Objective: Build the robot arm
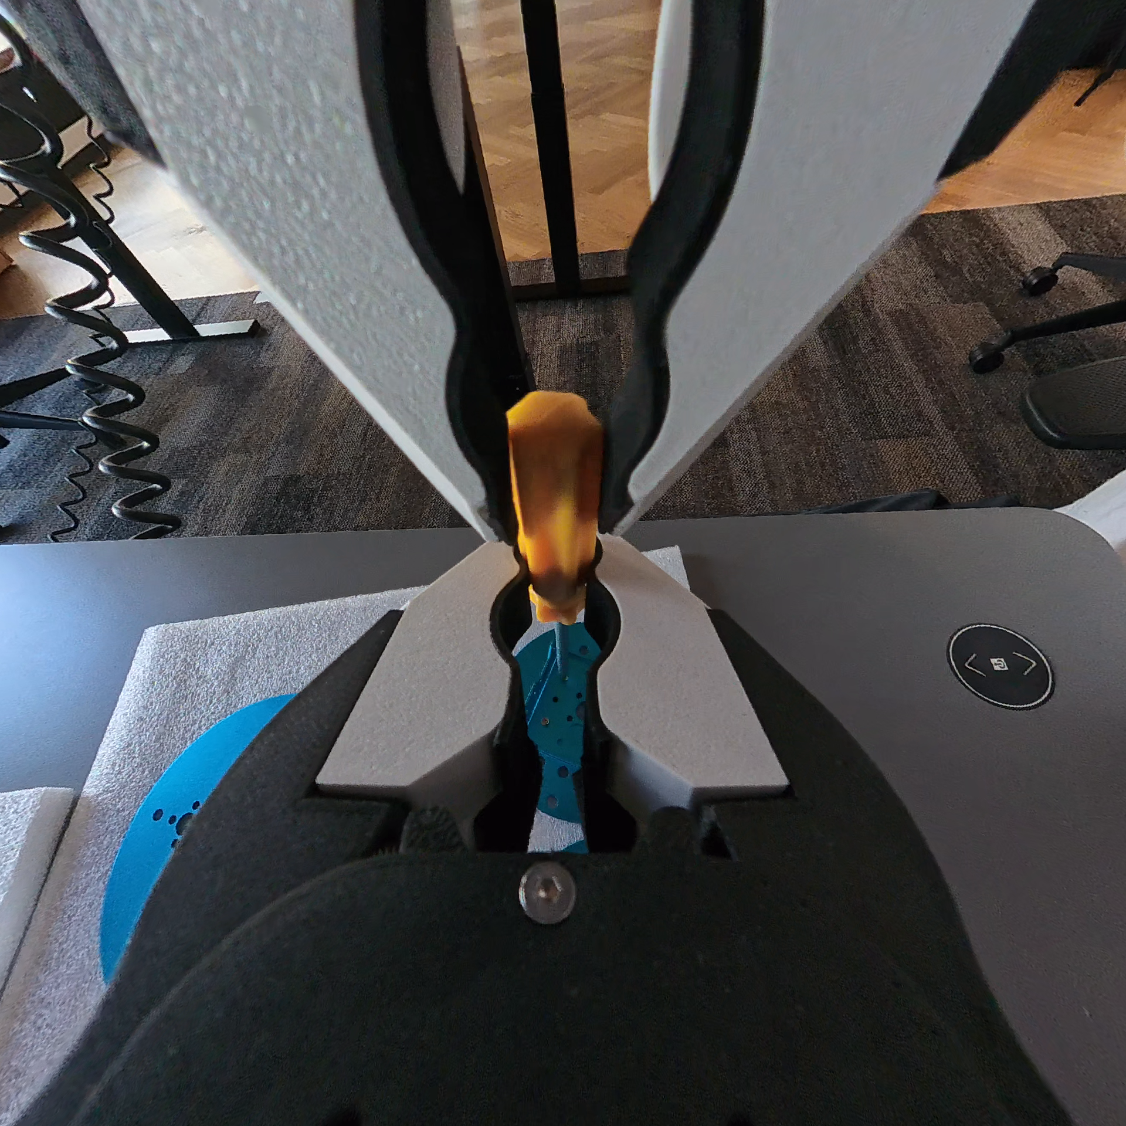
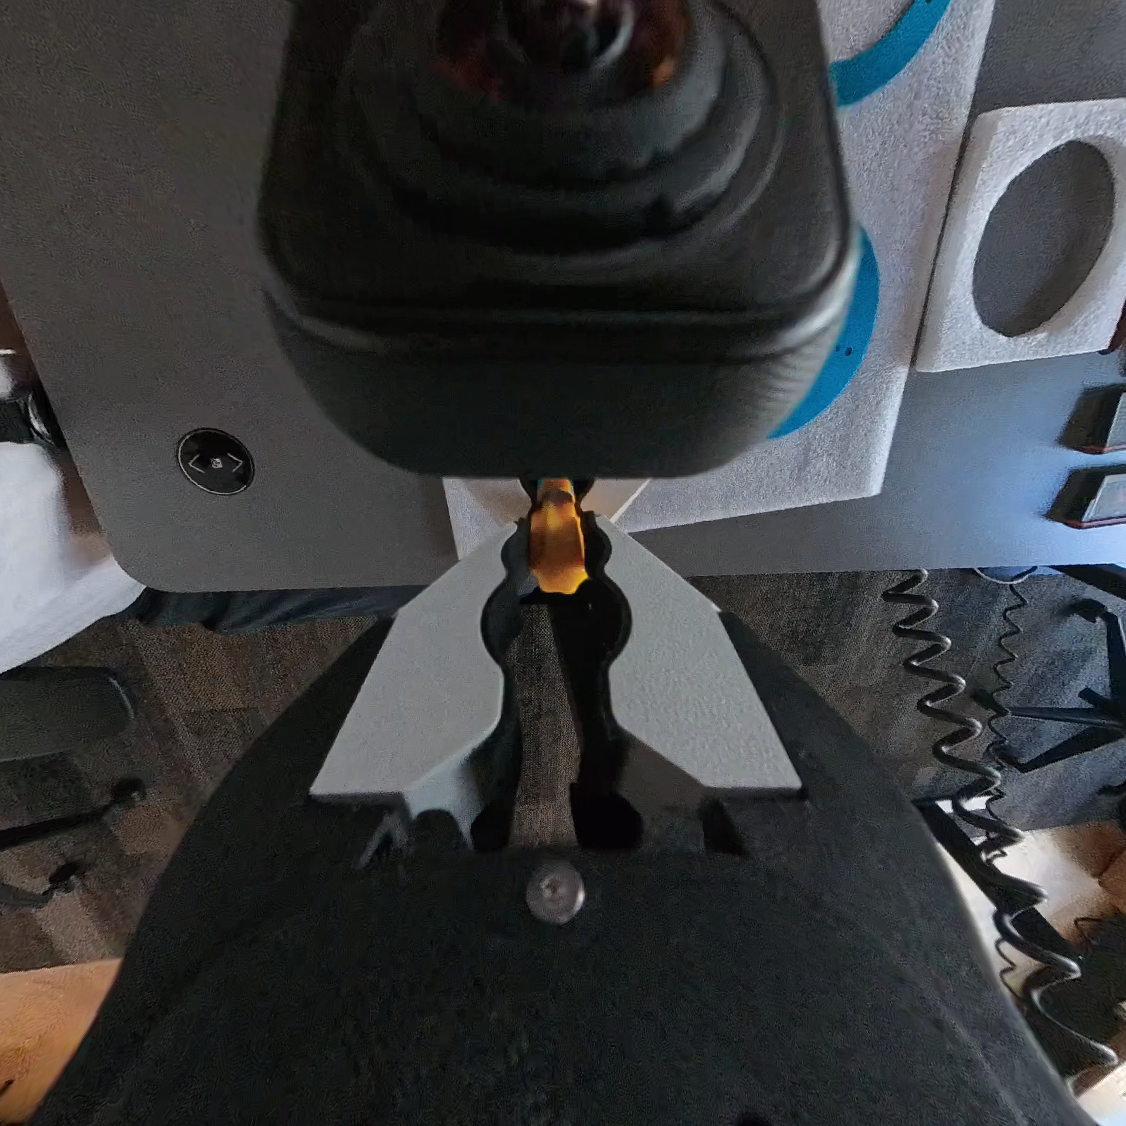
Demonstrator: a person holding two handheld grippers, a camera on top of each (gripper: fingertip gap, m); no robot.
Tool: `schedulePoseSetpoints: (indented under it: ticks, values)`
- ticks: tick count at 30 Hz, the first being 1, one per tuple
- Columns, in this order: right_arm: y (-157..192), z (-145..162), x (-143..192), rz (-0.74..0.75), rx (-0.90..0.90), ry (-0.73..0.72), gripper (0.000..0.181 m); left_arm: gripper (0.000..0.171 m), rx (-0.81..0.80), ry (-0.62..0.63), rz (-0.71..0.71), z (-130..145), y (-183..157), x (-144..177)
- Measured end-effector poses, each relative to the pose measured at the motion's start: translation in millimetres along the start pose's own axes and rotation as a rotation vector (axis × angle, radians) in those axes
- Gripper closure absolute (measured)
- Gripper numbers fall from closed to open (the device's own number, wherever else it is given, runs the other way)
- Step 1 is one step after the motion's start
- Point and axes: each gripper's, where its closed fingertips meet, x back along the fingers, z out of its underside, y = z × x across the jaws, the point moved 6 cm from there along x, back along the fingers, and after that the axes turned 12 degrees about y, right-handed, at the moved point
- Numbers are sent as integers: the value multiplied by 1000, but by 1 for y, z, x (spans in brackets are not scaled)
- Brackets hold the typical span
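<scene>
Both grippers clamped on one screwdriver (image 1: 555, 487)
Left gripper (image 1: 557, 570) pinches the lower handle, right gripper (image 2: 555, 551) the top — tip over blue plate (image 1: 557, 707) on foam (image 1: 244, 664)

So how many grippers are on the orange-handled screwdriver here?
2. The left gripper clamps the lower handle of the screwdriver, above a blue perforated plate. The right gripper comes from the opposite side, its fingers closed on the handle's upper end.

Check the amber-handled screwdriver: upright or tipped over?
Upright. The screwdriver stands handle up, shaft pointing down at the blue perforated disc; the left hand-held gripper and right hand-held gripper both clamp its handle.
</scene>
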Motion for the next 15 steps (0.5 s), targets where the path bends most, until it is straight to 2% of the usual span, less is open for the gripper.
schedulePoseSetpoints:
  ticks: [2, 5, 7, 10, 12, 15]
  values:
    - [-3, -1, 0, -39, -105, 12, 165, 163, 9, -2, 3, 0, 1, 1]
    - [-8, 3, -1, -129, -416, 36, 165, 163, 30, 1, -3, -1, 2, -2]
    - [-6, 6, -1, -133, -491, 43, 165, 163, 21, 0, 2, -2, 2, -3]
    - [-3, 3, -2, -103, -334, 28, 167, 163, -7, 1, -4, -2, 0, -3]
    - [2, 3, -3, -90, -157, 16, 153, 163, 3, -6, 4, -2, 0, -2]
    - [0, 6, -2, 33, 4, 40, 164, 163, 2, -6, 1, -1, 0, -2]
